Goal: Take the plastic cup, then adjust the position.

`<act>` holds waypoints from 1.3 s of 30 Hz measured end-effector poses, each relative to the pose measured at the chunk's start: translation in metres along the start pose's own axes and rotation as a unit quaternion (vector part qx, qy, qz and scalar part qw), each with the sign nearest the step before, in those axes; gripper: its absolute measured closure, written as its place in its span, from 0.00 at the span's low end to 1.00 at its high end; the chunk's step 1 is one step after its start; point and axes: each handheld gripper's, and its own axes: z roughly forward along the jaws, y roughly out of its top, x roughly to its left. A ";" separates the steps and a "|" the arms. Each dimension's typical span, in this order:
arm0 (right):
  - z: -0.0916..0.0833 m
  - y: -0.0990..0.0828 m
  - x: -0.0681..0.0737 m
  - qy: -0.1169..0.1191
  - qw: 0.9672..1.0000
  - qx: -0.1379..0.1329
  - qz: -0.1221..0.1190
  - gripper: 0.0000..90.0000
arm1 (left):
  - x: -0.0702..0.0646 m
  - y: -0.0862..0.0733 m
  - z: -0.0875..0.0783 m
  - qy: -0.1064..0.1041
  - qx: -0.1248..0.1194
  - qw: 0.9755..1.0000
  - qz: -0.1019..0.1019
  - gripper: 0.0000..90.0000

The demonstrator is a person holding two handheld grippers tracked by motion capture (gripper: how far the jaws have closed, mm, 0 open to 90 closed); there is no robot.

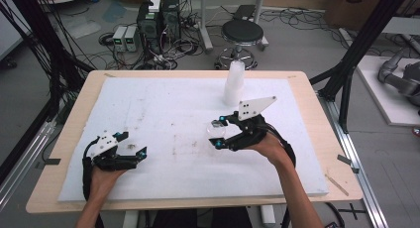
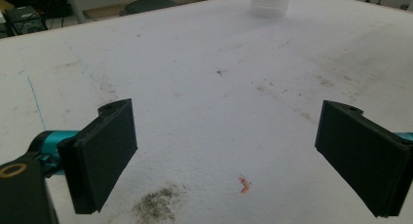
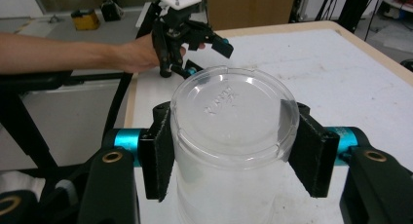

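Note:
A clear plastic cup (image 1: 216, 131) sits just above the white foam board, held on both sides by my right gripper (image 1: 218, 133). In the right gripper view the cup's (image 3: 229, 107) flat round end faces the camera, and both black pads of the right gripper (image 3: 233, 124) press on its wall. My left gripper (image 1: 132, 143) rests low at the board's front left with its jaws wide apart. In the left gripper view nothing lies between the pads of the left gripper (image 2: 229, 151). The left gripper (image 3: 207, 56) is also seen farther off, held in a hand.
A stack of clear cups (image 1: 234, 83) stands upright at the far middle of the foam board (image 1: 163, 104), and this stack (image 2: 269, 2) is also in the left gripper view. The board has dark smudges. A stool (image 1: 241, 33) and cables lie beyond the table.

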 end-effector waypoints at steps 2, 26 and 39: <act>-0.001 0.000 0.000 -0.003 1.000 -0.003 0.000 0.46 | 0.000 0.000 0.000 0.000 -0.001 1.000 0.001 0.09; 0.002 0.008 -0.004 0.005 1.000 -0.012 -0.009 0.46 | 0.011 0.039 -0.014 -0.101 -0.067 0.992 0.019 0.09; 0.000 0.027 -0.007 0.011 1.000 -0.012 -0.021 0.46 | -0.002 0.078 -0.005 -0.226 -0.082 0.969 0.053 0.09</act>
